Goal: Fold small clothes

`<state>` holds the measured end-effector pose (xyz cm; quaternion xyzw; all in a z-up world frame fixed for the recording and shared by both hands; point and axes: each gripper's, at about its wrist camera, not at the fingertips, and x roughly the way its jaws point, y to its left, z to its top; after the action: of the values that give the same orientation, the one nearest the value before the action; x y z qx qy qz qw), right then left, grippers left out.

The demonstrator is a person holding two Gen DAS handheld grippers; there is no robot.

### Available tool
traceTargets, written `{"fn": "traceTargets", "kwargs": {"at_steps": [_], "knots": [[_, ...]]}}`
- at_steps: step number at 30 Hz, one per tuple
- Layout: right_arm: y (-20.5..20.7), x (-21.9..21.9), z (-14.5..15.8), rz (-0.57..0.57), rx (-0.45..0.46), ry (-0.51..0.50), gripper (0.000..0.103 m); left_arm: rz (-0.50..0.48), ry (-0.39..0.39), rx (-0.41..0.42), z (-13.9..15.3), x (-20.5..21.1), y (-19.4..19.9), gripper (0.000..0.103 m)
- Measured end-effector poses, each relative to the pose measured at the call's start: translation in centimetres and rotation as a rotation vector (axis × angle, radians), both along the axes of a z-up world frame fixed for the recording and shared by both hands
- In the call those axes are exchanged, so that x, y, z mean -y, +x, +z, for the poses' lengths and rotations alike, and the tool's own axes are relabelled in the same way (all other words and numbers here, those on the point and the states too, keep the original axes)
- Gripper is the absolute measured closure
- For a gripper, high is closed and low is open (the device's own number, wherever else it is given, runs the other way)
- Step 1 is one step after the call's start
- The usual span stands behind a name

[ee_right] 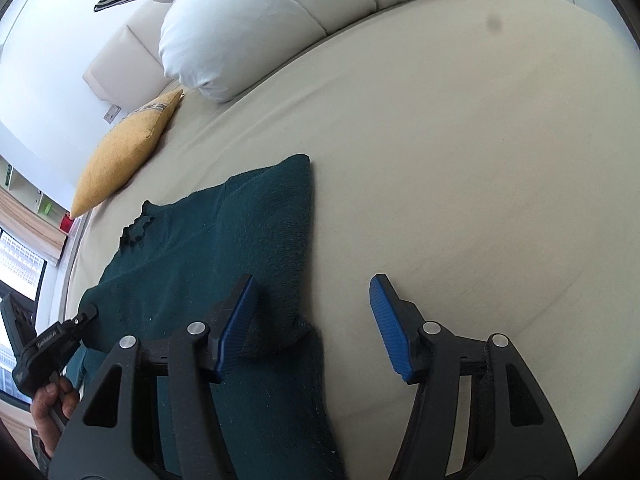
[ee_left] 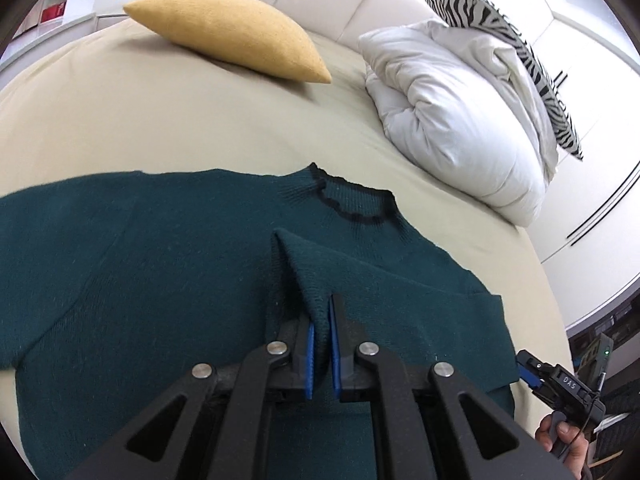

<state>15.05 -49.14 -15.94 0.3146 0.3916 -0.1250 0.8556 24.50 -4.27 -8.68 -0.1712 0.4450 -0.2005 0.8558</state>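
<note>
Left wrist view shows one dark green knit sweater spread flat on the beige bed sheet, its black-trimmed neckline toward the headboard. The left gripper has its two blue pads nearly together, pinching a raised fold of the sweater's cloth, which looks like a sleeve end drawn over the body. At the lower right edge the right gripper appears in a person's hand, just off the sweater's hem. Right wrist view has the right gripper spread wide with nothing between its fingers; its left pad hovers over the sweater's edge, the other above bare sheet. Behind the sweater lie one yellow cushion, one white duvet bundle and one zebra-print pillow.
</note>
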Motion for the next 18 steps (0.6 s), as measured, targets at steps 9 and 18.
{"fn": "traceTargets", "kwargs": {"at_steps": [9,18], "knots": [[1.8,-1.4,-0.5,0.068,-0.064,-0.066,0.059,0.031,-0.016,-0.062,-2.4,-1.6,0.7,0.097],[2.9,-3.1,-0.8,0.135,-0.124,-0.136,0.082,0.030,0.009,-0.074,-3.4,-1.6,1.1,0.097]]}}
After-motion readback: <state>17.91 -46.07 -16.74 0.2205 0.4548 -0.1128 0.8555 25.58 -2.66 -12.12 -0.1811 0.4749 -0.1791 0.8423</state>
